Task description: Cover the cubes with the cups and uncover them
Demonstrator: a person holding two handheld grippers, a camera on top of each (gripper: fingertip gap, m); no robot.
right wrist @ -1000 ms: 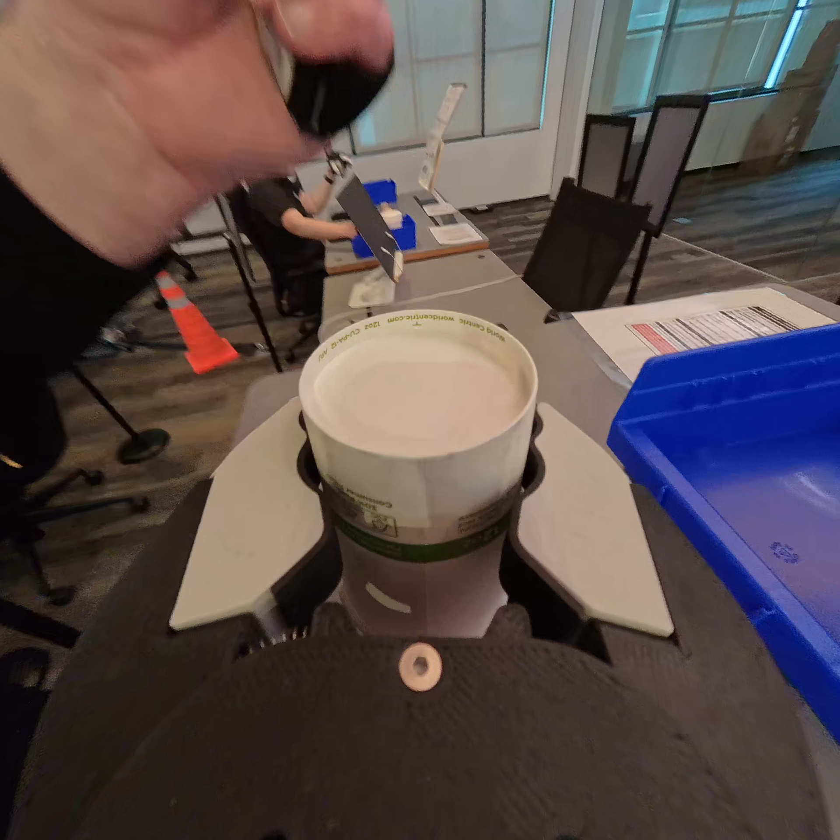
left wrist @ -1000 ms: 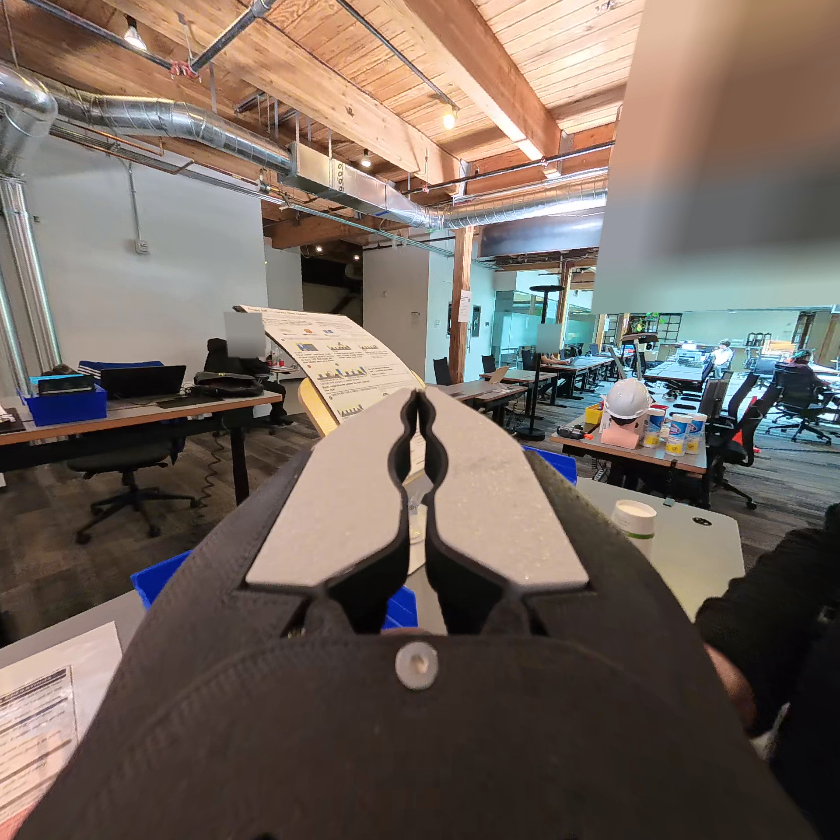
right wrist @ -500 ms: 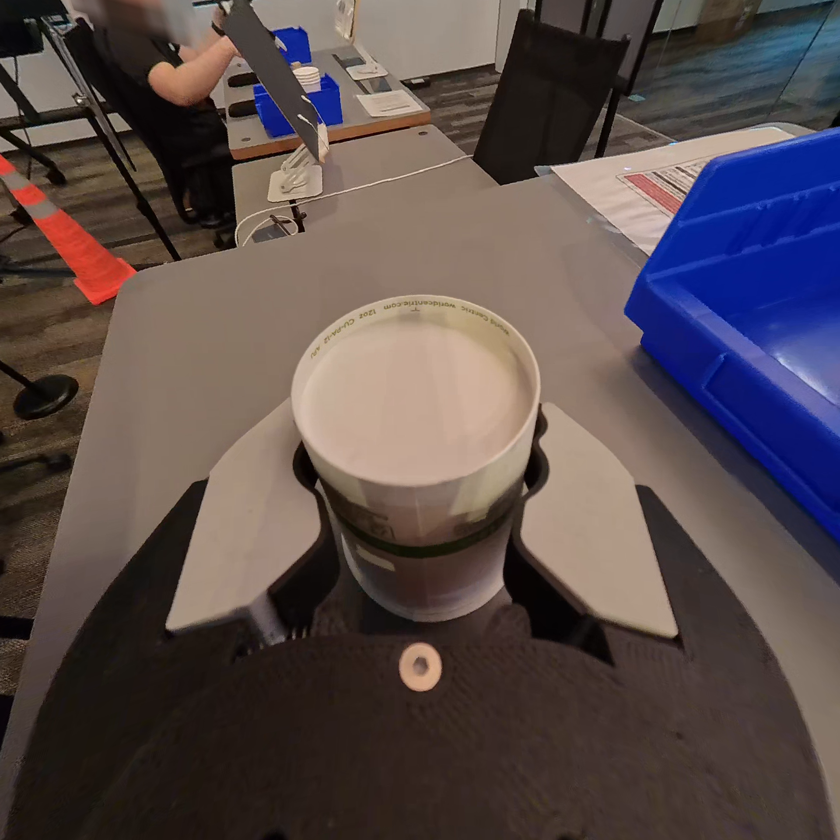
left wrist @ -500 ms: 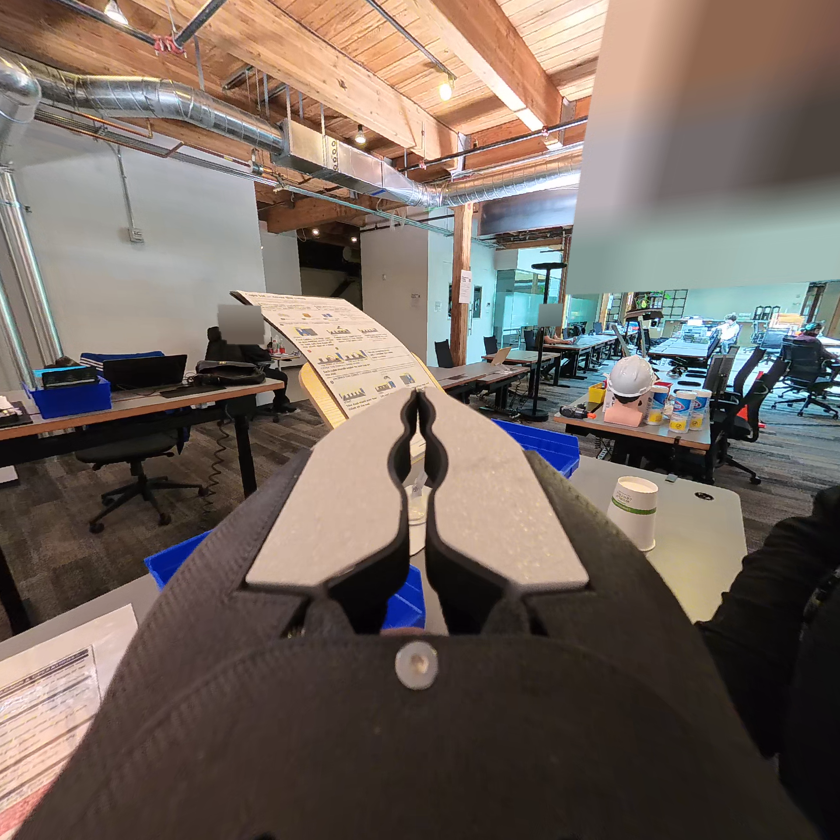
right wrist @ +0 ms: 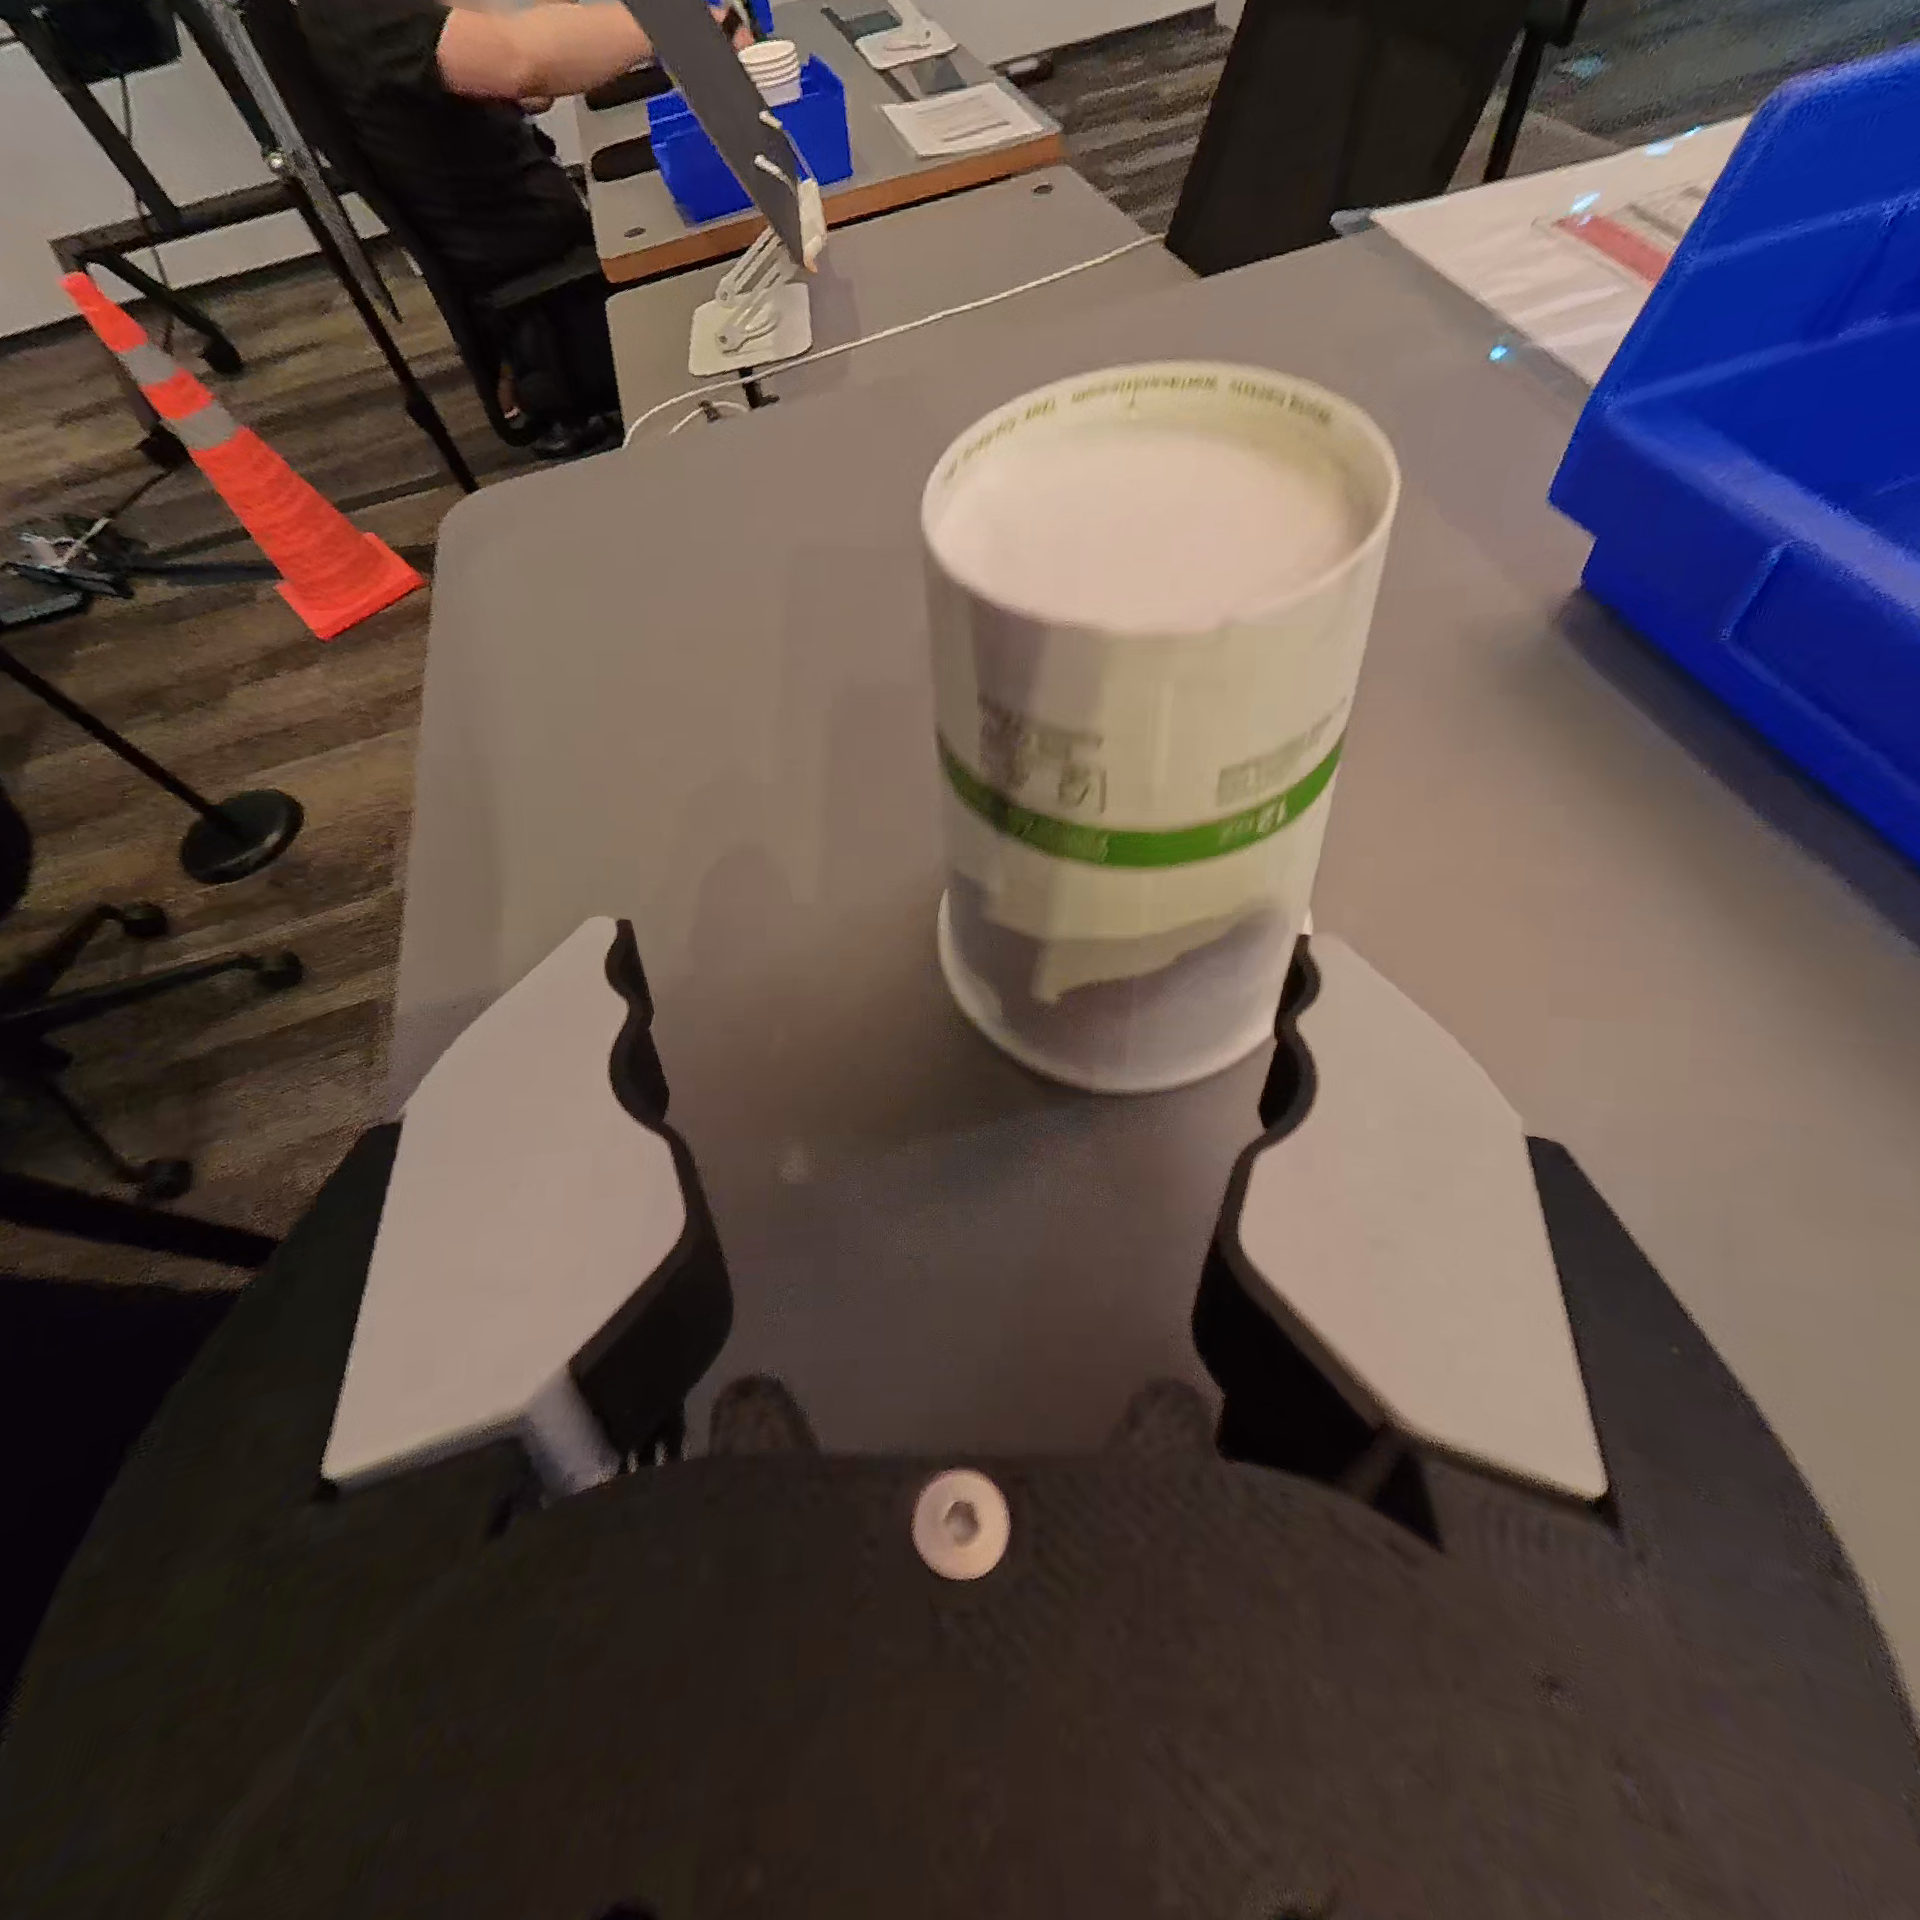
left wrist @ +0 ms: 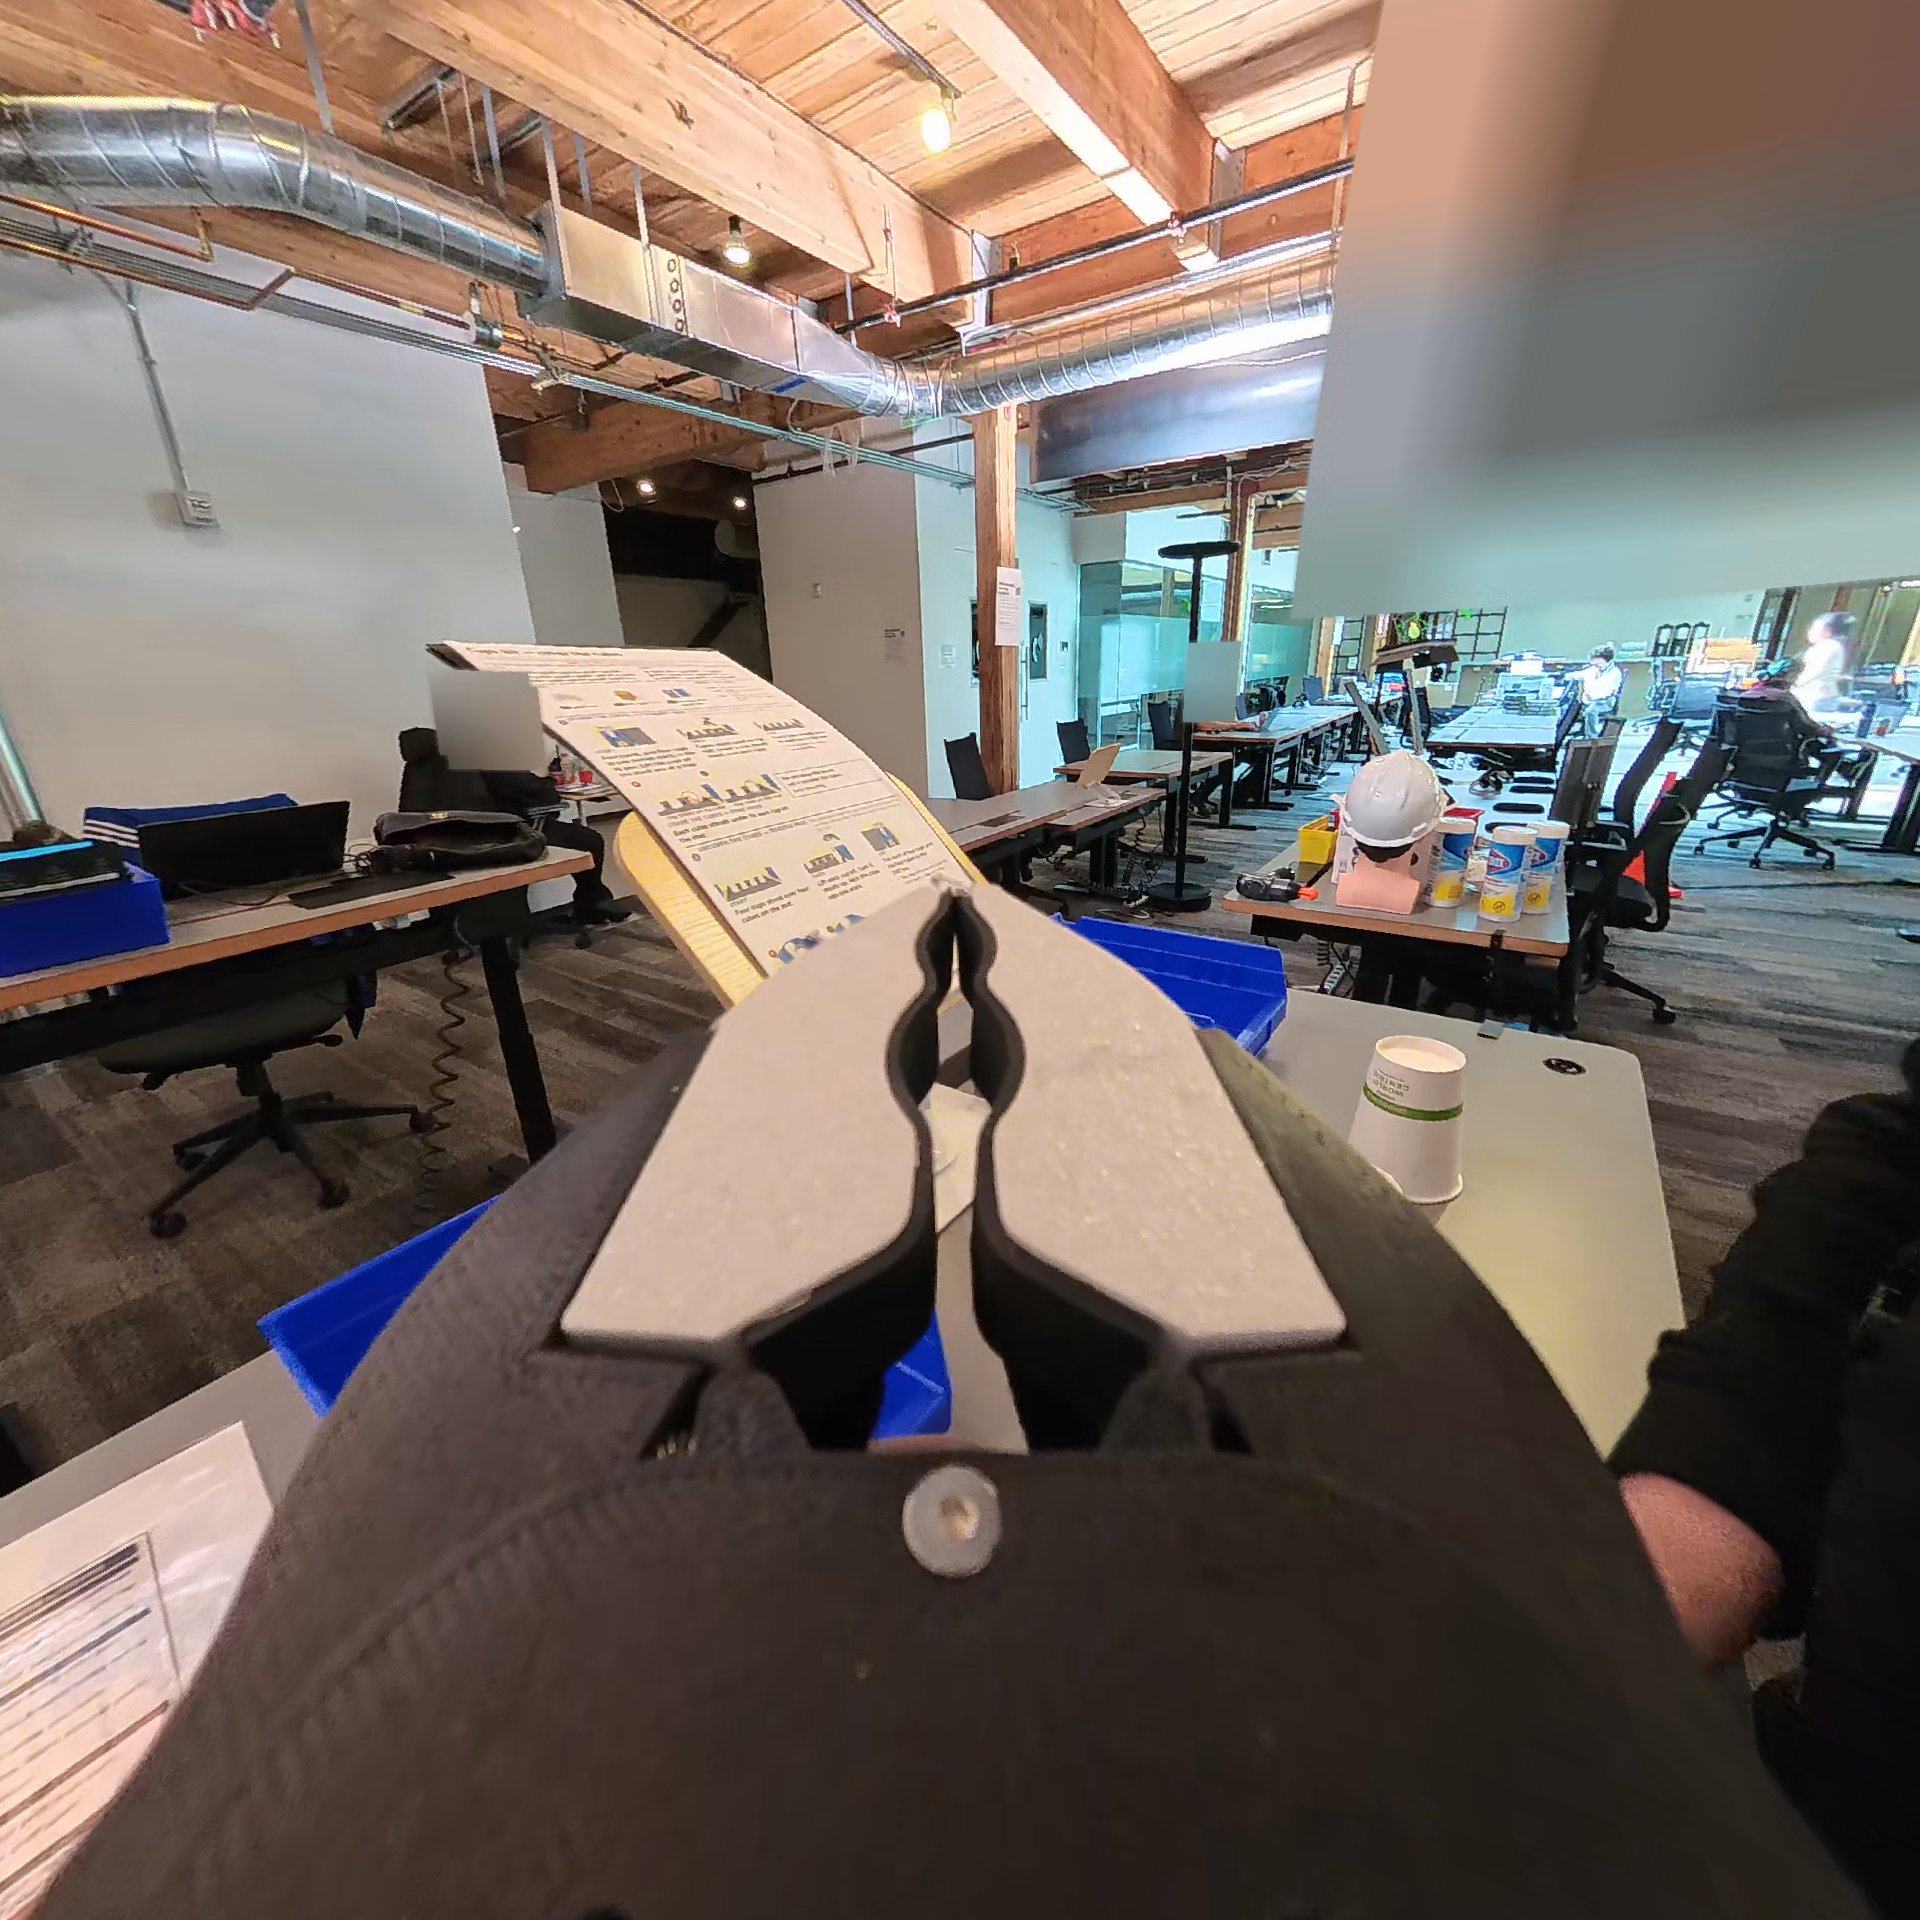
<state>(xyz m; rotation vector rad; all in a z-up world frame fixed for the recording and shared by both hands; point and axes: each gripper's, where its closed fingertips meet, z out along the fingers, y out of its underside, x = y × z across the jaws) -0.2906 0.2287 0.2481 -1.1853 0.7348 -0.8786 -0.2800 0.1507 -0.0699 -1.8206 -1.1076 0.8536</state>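
Note:
A white paper cup with a green band stands upside down on the grey table. My right gripper is open and empty. Its fingertips sit just short of the cup's base, and the right one is close to the cup's rim. My left gripper is shut on nothing and is held above the table. The same upturned cup shows in the left wrist view, to the right of the left gripper. No cube is in view, and I cannot tell what is under the cup.
A blue bin stands to the right of the cup and also shows in the left wrist view. A tilted board with a printed sheet stands behind the left gripper. A paper sheet lies at the left, and an orange cone stands on the floor.
My right gripper has set the upturned cup down on the table, opened, let it go and drawn back. My left gripper has stayed shut, with its view tilted slightly downward.

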